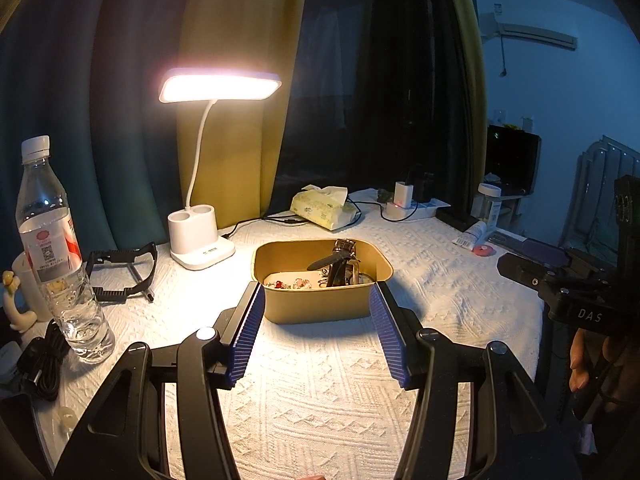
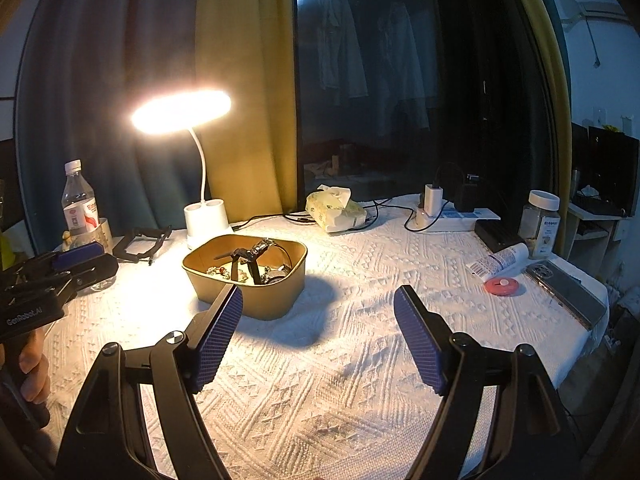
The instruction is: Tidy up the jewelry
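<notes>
with both tools spread and empty, left tool (image 1: 318, 334) flanking the gold box (image 1: 320, 280), right tool (image 2: 318, 336) beside it, best to steady the box before lifting the watch (image 1: 336, 264) out.

It was a home bedroom at night: curtains (image 2: 240, 80), hanging clothes (image 2: 344, 44), a desk lamp (image 1: 202, 248) and an air conditioner (image 1: 532, 34) showed it.
</notes>
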Demonstrator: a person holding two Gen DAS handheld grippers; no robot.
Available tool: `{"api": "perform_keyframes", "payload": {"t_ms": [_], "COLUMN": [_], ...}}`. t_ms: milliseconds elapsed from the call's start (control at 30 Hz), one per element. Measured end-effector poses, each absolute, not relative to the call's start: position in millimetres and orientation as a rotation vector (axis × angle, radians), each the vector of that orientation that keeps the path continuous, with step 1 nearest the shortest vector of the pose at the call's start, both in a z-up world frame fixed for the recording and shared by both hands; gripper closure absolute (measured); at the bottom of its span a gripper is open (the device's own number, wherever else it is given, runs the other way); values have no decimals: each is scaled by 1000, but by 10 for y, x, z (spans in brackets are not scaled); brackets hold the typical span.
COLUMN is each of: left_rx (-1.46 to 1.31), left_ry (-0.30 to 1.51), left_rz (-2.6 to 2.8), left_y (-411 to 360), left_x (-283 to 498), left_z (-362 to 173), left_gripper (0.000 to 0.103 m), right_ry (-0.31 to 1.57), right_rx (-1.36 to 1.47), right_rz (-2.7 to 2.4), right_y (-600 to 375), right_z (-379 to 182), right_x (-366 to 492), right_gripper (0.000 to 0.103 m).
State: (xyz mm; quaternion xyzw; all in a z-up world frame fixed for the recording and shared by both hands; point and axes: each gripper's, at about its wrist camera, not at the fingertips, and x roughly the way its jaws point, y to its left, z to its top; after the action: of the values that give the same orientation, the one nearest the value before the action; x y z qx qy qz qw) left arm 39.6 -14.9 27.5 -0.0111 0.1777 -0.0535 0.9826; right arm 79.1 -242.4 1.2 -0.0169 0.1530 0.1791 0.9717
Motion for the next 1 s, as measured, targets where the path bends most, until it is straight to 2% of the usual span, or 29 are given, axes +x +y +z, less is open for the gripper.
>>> {"api": "perform_keyframes", "payload": {"t_ms": [1000], "left_rx": [-31], "left_ry": [357], "left_rz": [-95], "left_y": [-122], "left_x": [399], "left_z": [272], "left_gripper": [45], "right_ry": [326], "right_rx": [-38], "right_rz": [368], "right_y": [-2390], "right_z": [-16], "right_x": [810], "right_gripper": [25]}}
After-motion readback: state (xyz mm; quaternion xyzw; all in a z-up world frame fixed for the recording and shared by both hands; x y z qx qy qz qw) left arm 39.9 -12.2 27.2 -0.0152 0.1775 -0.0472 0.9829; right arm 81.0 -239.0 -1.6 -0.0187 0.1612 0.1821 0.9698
